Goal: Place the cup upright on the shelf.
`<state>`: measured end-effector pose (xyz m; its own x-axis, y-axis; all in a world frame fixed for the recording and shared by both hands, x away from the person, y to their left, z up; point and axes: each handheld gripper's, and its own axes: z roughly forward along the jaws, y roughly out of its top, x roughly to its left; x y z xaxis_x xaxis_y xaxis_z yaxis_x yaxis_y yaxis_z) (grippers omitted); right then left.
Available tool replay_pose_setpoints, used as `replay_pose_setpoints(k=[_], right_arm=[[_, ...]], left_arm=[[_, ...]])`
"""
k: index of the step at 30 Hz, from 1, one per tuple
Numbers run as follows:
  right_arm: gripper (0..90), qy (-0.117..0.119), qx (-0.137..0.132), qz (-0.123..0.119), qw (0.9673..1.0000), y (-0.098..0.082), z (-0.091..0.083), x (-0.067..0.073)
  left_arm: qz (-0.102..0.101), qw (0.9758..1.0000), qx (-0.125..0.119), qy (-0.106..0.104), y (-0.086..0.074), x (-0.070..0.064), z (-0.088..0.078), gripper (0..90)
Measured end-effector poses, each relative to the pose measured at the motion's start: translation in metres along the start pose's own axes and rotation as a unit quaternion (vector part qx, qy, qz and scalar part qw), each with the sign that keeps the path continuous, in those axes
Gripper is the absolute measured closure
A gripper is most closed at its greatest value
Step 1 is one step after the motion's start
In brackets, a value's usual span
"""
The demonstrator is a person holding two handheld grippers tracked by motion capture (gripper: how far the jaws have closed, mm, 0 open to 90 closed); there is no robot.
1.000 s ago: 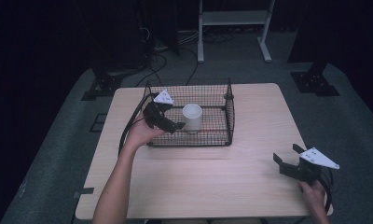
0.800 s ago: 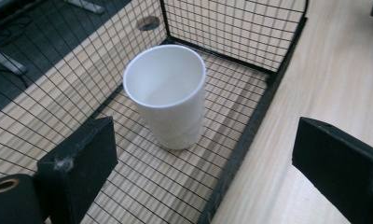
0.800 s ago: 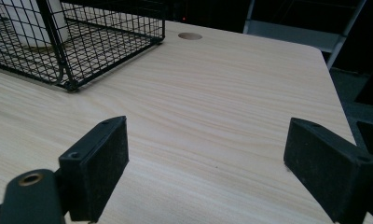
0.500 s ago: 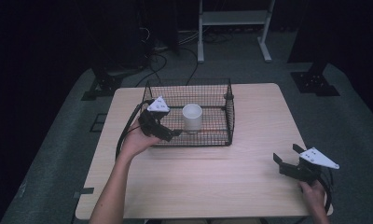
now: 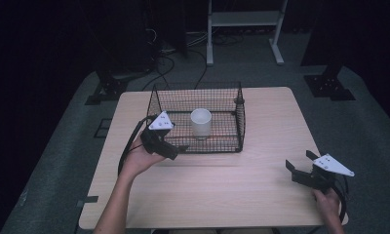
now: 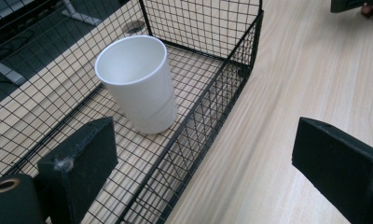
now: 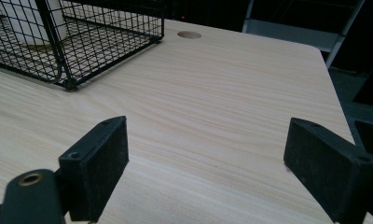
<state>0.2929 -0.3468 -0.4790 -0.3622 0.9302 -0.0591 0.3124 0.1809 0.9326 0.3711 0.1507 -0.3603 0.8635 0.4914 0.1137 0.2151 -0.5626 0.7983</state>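
Note:
A white cup (image 5: 201, 122) stands upright inside a black wire basket (image 5: 242, 119) on the wooden table (image 5: 232, 190). My left gripper (image 5: 178, 150) hovers open at the basket's near left corner, with a hand around its body. In the left gripper view the cup (image 6: 138, 84) is ahead and apart from the pads, and the basket's front wall (image 6: 212, 107) runs between the open jaws of my left gripper (image 6: 208, 158). My right gripper (image 5: 299, 161) sits open near the table's front right corner. Nothing lies between the jaws of my right gripper (image 7: 198, 163).
A round cable hole (image 7: 189, 34) is cut into the table behind the basket (image 7: 105, 32). Bare tabletop spreads between the two grippers. Beyond the table's far edge stand a white frame stand (image 5: 242, 29), cables and dark equipment on the floor.
My left gripper has drawn back from over the basket toward the near left, still open. The cup stays upright in the basket. The right gripper has kept still.

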Motion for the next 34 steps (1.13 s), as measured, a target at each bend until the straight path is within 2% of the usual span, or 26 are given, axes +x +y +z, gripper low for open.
replay_pose_setpoints(k=[20, 26, 34], right_arm=[[13.1, -0.001, 0.0, -0.003, 1.0, 0.0, 0.0, 0.0], [13.1, -0.001, 0.0, -0.004, 1.0, 0.0, 0.0, 0.0], [13.1, -0.003, -0.001, -0.005, 1.0, 0.0, 0.0, 0.0]], left_arm=[[-0.009, 0.9994, -0.033, -0.004, -0.028, -0.034, -0.017, 6.4], [-0.015, 0.9991, -0.039, -0.002, -0.036, -0.039, -0.02, 6.4], [-0.031, 0.9971, -0.069, 0.008, -0.053, -0.058, -0.029, 6.3]])
